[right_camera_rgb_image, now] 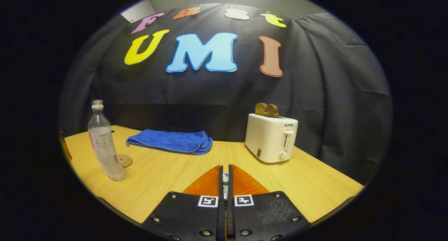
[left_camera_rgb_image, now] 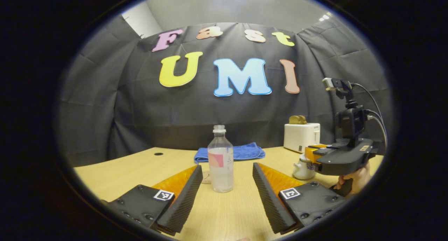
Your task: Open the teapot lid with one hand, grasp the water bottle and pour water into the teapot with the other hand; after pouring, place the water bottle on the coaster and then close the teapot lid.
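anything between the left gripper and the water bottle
Nothing visible. In the left gripper view the left gripper is open, with the water bottle standing upright on the table just ahead, centred on the gap between its fingers. Only bare tabletop lies between them. The teapot stands off to the side.

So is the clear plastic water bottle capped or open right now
Open. The clear plastic water bottle stands upright on the wooden table with its threaded neck bare, no cap on it, between the left claw's spread fingers.

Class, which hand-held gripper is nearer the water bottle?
Left. The left hand-held gripper is open with the water bottle just ahead between its fingers; the right hand-held gripper is off beside it, at the teapot.
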`<action>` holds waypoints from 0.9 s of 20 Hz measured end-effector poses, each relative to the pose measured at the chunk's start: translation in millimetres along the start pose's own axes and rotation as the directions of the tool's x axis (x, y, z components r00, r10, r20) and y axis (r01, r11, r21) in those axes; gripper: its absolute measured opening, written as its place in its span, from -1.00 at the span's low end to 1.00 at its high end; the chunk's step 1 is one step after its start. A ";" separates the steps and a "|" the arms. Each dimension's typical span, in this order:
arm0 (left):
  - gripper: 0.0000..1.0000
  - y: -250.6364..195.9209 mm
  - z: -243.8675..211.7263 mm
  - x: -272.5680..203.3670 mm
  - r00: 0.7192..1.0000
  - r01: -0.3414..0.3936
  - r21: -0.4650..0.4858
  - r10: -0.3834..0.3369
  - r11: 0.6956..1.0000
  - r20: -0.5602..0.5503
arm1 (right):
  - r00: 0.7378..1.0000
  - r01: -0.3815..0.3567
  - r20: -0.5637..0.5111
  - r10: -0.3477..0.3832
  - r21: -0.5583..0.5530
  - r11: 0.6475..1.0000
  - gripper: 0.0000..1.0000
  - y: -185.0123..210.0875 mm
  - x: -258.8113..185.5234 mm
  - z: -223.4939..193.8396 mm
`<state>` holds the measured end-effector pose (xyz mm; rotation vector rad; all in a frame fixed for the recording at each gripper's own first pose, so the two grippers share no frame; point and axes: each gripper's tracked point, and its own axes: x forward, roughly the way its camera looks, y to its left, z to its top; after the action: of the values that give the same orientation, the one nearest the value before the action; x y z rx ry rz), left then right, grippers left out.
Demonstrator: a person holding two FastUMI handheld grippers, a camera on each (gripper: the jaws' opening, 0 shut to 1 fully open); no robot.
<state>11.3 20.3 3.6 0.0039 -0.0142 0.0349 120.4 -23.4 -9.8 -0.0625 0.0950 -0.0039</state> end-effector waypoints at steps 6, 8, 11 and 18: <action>1.00 0.8 -3.0 19.3 1.000 -0.004 0.017 0.004 1.000 0.001 | 0.999 -0.033 0.043 0.033 0.015 0.999 -0.94 3.3 -23.2 19.5; 1.00 -2.6 -2.7 29.9 1.000 0.014 0.027 -0.014 1.000 0.007 | 0.997 -0.046 0.059 0.045 0.012 0.999 -0.95 5.2 -33.1 22.0; 1.00 -5.0 -13.8 51.2 0.999 0.034 0.030 -0.033 0.999 -0.019 | 0.995 -0.054 0.086 0.057 -0.034 0.998 -0.95 5.7 -47.7 26.3; 1.00 24.6 -25.2 86.2 0.998 -0.018 -0.021 0.016 1.000 -0.060 | 0.993 -0.081 0.084 0.084 -0.041 0.996 -0.94 8.1 -63.4 16.3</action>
<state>97.0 48.0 -20.3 -0.0190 0.0448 0.0519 58.9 -13.8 11.8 -0.0960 0.0116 0.0829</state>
